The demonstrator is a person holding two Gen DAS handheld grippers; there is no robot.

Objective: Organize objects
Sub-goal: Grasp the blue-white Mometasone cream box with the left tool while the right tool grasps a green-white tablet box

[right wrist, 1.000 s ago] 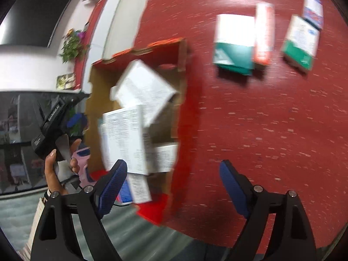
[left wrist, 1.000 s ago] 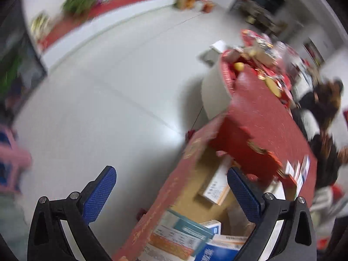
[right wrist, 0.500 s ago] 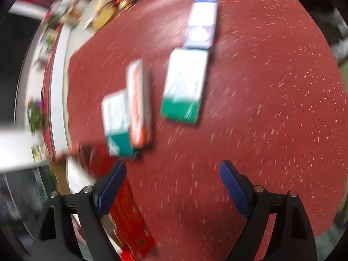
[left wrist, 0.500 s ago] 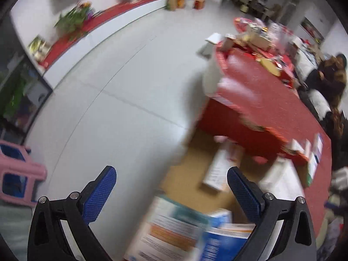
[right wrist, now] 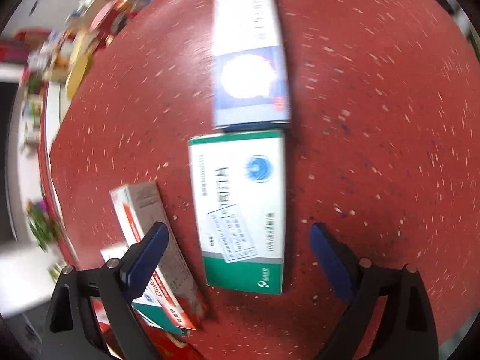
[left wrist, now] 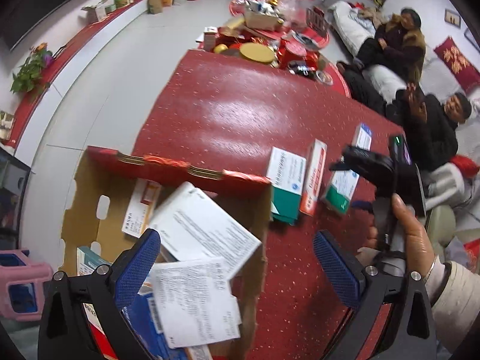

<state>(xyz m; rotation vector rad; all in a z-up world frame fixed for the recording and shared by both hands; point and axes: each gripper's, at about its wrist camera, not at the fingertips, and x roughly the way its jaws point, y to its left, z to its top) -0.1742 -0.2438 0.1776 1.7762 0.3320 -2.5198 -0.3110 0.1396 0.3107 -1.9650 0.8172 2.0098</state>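
Green-white box (right wrist: pixel 240 210): lying flat on the red surface (right wrist: pixel 375 150) between the right tongs (right wrist: pixel 237 262), long axis running away from them.
Writing: "Dak…" showing on red-white box (right wrist: pixel 150 240).
Right tongs: opening, gripping nothing.
Left tongs (left wrist: pixel 237 265): released, hovering over carton (left wrist: pixel 258 210).

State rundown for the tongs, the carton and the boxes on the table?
Left tongs: open, empty, over the carton's edge.
Right tongs: opening, nothing gripped, above the green-and-white box.
Cardboard carton: open-topped, boxes and leaflets piled inside.
Green-and-white box: lying flat on the red table.
Blue-and-white box: flat, just beyond it.
Red-striped box: resting partly on another box.
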